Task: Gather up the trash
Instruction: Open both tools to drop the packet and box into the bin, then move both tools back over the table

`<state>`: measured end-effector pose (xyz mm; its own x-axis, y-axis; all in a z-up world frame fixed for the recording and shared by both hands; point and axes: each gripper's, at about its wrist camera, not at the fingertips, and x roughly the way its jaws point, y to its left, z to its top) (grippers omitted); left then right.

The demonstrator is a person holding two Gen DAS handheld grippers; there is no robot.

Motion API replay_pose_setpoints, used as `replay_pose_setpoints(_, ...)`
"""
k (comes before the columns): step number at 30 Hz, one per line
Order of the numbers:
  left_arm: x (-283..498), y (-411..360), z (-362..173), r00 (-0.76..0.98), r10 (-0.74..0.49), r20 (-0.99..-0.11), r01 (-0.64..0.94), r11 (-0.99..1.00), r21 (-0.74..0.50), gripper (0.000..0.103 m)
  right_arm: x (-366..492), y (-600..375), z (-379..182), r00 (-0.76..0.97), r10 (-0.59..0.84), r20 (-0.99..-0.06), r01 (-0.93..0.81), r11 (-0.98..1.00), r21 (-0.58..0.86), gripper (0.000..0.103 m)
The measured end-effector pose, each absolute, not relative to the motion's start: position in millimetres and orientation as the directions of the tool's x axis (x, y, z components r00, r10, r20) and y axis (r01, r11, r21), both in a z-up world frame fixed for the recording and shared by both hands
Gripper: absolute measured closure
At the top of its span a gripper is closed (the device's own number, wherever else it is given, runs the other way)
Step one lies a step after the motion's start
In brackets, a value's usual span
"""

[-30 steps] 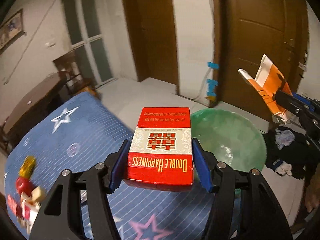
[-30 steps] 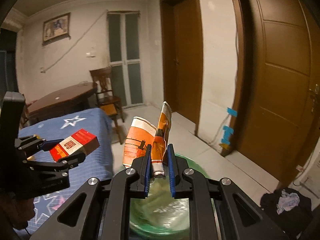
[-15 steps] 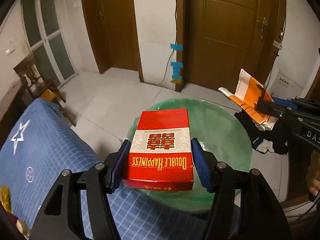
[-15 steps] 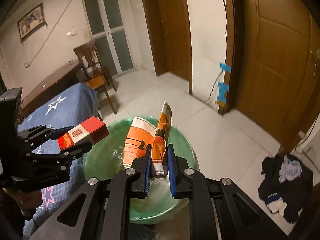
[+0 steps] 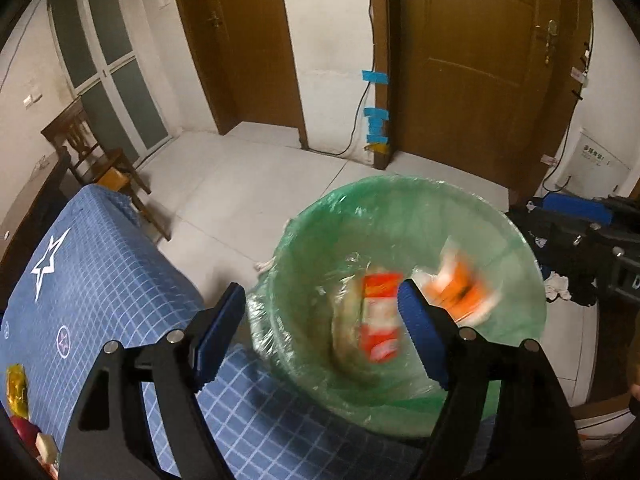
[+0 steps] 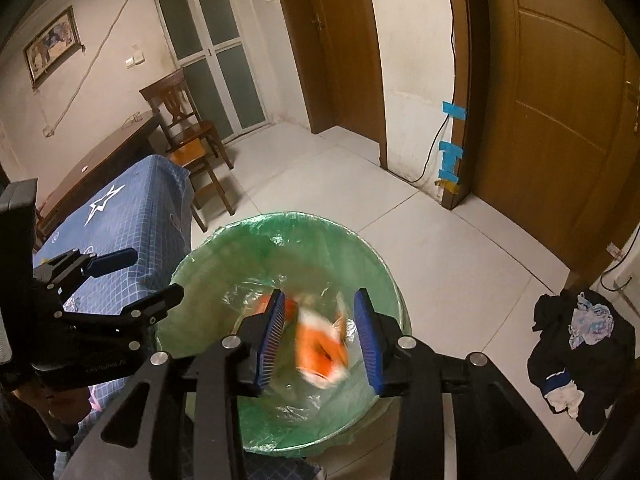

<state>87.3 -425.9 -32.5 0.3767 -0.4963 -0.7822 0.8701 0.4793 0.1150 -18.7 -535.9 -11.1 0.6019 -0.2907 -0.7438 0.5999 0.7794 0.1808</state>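
Trash first: red-and-white cardboard cigarette box (image 5: 379, 322) and orange-and-white crumpled paper wrapper (image 5: 460, 292) are both motion-blurred inside the round bin lined with a green plastic bag (image 5: 404, 184), apparently mid-fall, clear of any pad. Left to right: blue star-print grid cloth over the table (image 5: 76, 276) with some leftover bits at its near-left corner, gold foil wrapper (image 5: 16, 386) and a red-and-white scrap (image 5: 30, 436), too small to identify. Left gripper (image 5: 320, 328) jaws have just been opening, now wide, nothing between them but air over the bin. Right gripper (image 6: 322, 332) jaws have just been opening too, gap moderate, wrapper dropping below and between the pads, untouched. Handling guess: box is light, stiff, takes a squeeze across its flat faces; wrapper is weightless, floppy, pinch at a fold or it slips. Foil likely crinkly and slick, so take it low across the bulk. Dark clothes pile (image 6: 576, 356) on floor at right, well apart from bin.
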Motion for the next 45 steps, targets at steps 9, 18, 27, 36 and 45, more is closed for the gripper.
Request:
replay_pose_setpoints(9, 75, -401, -32, 0.418, -0.483, -0.769, 0.847, 0.513, 0.138, 0.028, -31, -524, -8, 0.616, -0.293, -0.732, 0.596, 0.781, 0.188, 0.066)
replay_pose_setpoints(18, 70, -369, -19, 0.483, -0.49, -0.726, 0.804, 0.578, 0.144, 0.025, -29, -493, 3, 0.656, -0.311, -0.688, 0.57, 0.801, 0.181, 0.065)
replay_pose_setpoints(27, 68, -302, 0, 0.613, -0.469, -0.636, 0.683, 0.719, 0.129, 0.022, -33, -453, 4, 0.711, -0.352, -0.609, 0.57, 0.796, 0.205, 0.054)
replay_pose_setpoints(36, 76, -222, 23, 0.727, -0.392, -0.563, 0.521, 0.85, 0.082, 0.02, 1, -384, -10, 0.744, -0.256, -0.617, 0.46, 0.866, 0.196, 0.048)
replay_pose_setpoints(45, 100, -126, 36, 0.776, -0.291, -0.56, 0.352, 0.936, 0.001, 0.018, 50, -290, -18, 0.774, -0.055, -0.631, 0.214, 0.96, 0.179, 0.036)
